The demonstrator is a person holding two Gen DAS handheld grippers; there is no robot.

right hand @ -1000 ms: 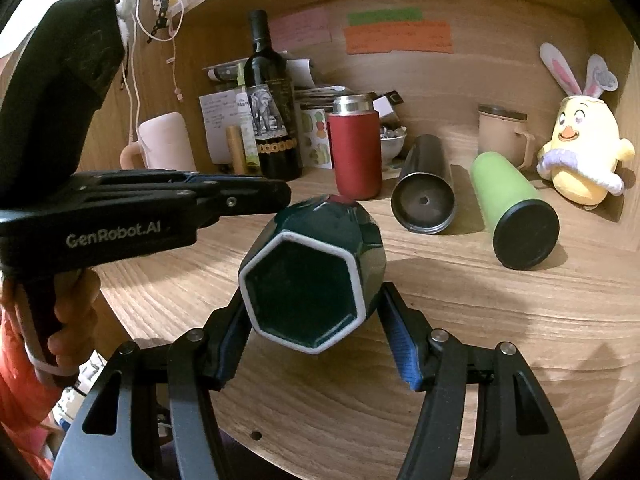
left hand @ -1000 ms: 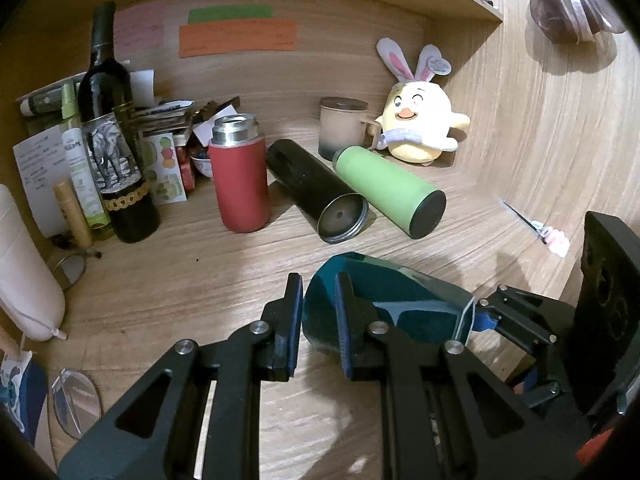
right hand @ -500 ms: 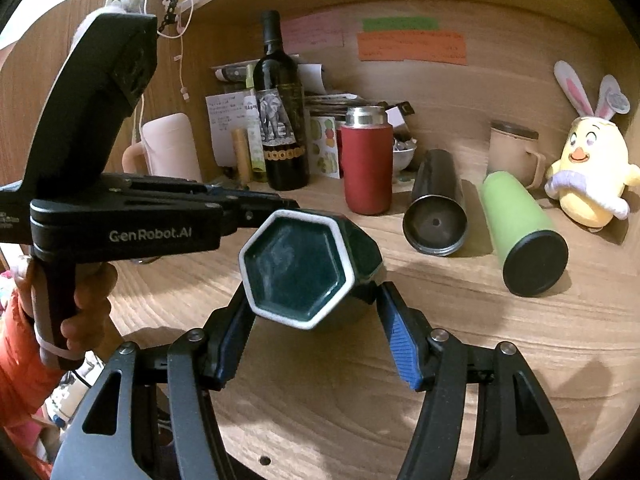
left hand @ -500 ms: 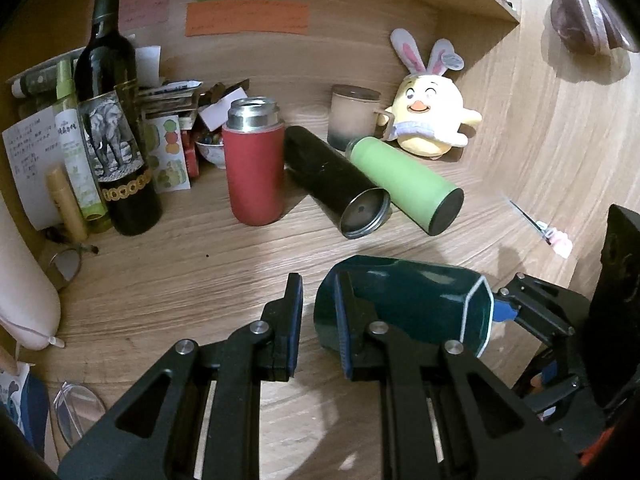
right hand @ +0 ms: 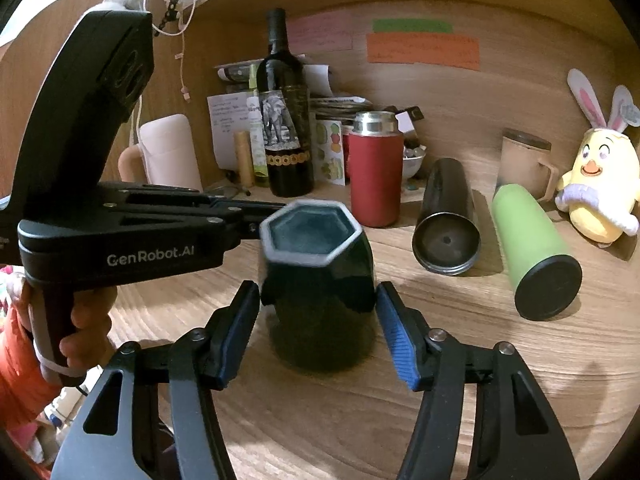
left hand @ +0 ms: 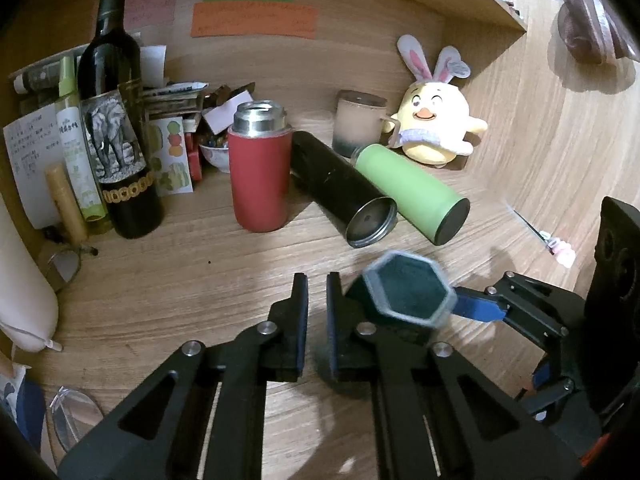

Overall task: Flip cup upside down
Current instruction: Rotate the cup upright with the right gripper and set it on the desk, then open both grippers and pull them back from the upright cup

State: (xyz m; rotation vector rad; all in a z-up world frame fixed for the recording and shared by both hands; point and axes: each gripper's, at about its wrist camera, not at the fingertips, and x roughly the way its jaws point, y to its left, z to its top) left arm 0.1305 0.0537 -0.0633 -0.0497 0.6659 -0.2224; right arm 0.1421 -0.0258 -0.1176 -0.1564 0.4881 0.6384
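Note:
The dark green hexagonal cup (right hand: 320,280) with a pale rim stands nearly upright between my right gripper's (right hand: 318,332) blue-padded fingers, its hexagonal end facing up and slightly blurred. The jaws clamp its sides just above the wooden desk. In the left wrist view the cup (left hand: 404,292) sits just right of my left gripper (left hand: 317,320). The left gripper's jaws are nearly together and hold nothing. Its right finger is close beside the cup.
A red flask (left hand: 260,176) stands behind, with a black flask (left hand: 340,188) and a green flask (left hand: 412,192) lying beside it. A wine bottle (left hand: 120,132), a mug (left hand: 358,124) and a plush chick (left hand: 434,128) line the back wall.
My right gripper has rotated the cup from lying sideways to standing nearly upright with its hexagonal end up. The left gripper has stayed beside it, shut.

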